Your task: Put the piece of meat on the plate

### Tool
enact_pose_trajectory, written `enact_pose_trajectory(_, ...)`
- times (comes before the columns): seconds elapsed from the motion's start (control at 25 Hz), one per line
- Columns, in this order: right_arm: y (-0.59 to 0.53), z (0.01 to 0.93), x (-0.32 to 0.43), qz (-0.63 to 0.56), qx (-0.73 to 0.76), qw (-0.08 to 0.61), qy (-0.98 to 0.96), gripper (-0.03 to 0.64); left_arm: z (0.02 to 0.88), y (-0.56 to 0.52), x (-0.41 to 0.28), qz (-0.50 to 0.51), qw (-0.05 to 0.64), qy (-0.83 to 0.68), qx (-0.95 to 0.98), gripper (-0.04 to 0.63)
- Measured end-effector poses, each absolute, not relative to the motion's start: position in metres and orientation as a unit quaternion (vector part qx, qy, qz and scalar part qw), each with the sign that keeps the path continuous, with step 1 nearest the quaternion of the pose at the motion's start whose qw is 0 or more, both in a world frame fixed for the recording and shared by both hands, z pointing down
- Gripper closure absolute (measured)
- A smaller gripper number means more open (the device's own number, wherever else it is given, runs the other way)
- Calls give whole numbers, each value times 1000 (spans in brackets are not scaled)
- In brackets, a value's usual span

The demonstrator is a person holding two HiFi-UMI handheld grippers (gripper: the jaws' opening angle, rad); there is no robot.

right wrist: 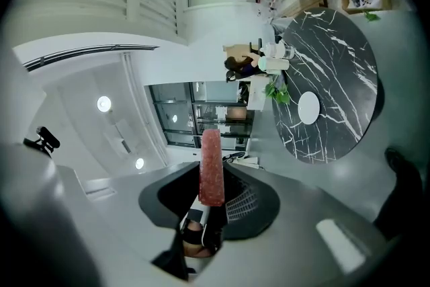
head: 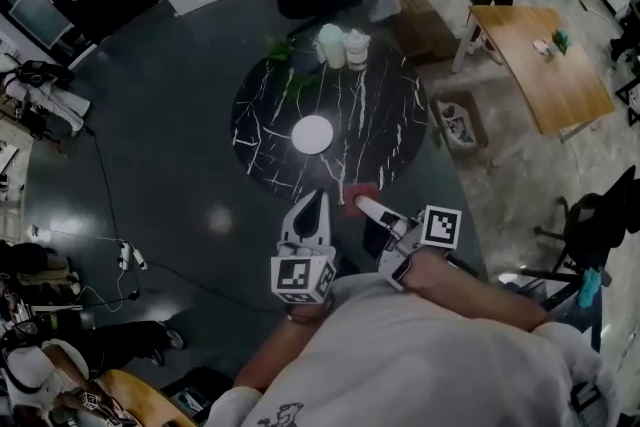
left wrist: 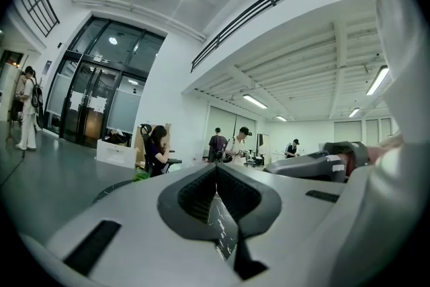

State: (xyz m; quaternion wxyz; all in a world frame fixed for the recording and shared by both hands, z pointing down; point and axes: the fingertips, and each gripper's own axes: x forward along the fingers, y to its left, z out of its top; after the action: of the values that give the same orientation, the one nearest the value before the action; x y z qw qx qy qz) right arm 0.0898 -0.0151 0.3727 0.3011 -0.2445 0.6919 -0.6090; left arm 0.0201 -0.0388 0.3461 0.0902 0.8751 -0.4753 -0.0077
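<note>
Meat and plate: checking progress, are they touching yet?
Apart. Head view: the meat sits in the right claw at the near edge of the table, bare marble between it and the plate.

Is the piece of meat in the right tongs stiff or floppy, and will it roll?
Probably fairly stiff: the piece of meat sticks straight out of the right tongs without drooping. It looks like a thin flat slab, so it is likely light and should lie flat on the white plate, not roll.
</note>
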Motion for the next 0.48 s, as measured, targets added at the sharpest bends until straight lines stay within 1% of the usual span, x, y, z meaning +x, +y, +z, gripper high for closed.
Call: enact_pose_trajectory(0.48, -87, 383, 56, -612, -272, 305, 677, 526, 352, -114, -16, -10, 100, -458, 883, 589)
